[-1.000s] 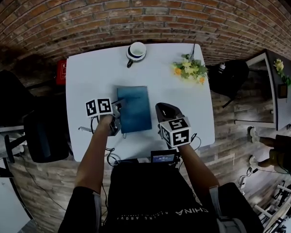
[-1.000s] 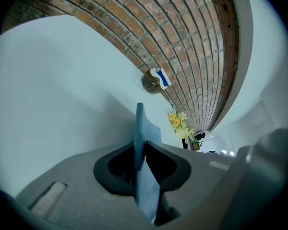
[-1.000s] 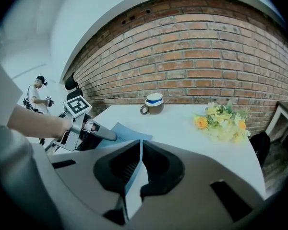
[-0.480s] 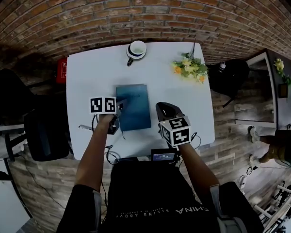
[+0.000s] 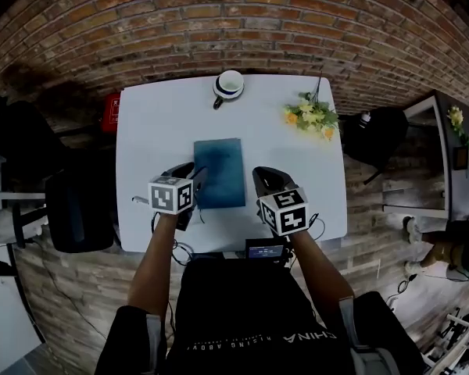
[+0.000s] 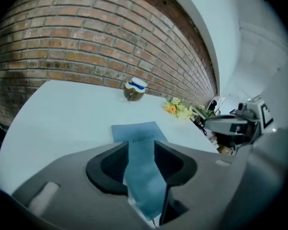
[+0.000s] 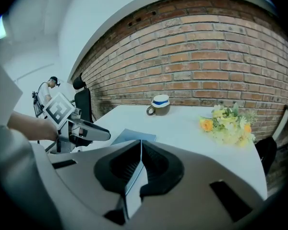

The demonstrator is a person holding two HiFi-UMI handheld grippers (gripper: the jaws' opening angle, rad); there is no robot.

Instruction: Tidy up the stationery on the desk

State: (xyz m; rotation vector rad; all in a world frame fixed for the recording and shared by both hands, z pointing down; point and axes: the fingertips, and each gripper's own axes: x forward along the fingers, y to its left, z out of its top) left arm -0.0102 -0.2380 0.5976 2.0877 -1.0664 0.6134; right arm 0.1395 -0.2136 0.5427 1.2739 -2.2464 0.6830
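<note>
On counter (image 5: 152,123), just spreading left tool (image 5: 194,173) wide beside flat notebook (image 5: 221,170), nothing pinched, likely leaving it squared; right tool (image 5: 261,176) pressed together, empty.

A white table (image 5: 148,131) is carrying only a few things. A blue notebook (image 5: 220,172) is lying closed and flat near the middle of it, its long sides running from the near edge toward the far one, with bare tabletop showing all round it. A white cup (image 5: 229,85) with a blue band is standing straight beyond the notebook, well apart from it, by the far edge. Yellow flowers (image 5: 313,118) are lying beyond the notebook and to its right, near the far right corner. A small thin thing (image 5: 140,201), too small to tell, is lying left of the notebook's near end, by the left edge.
</note>
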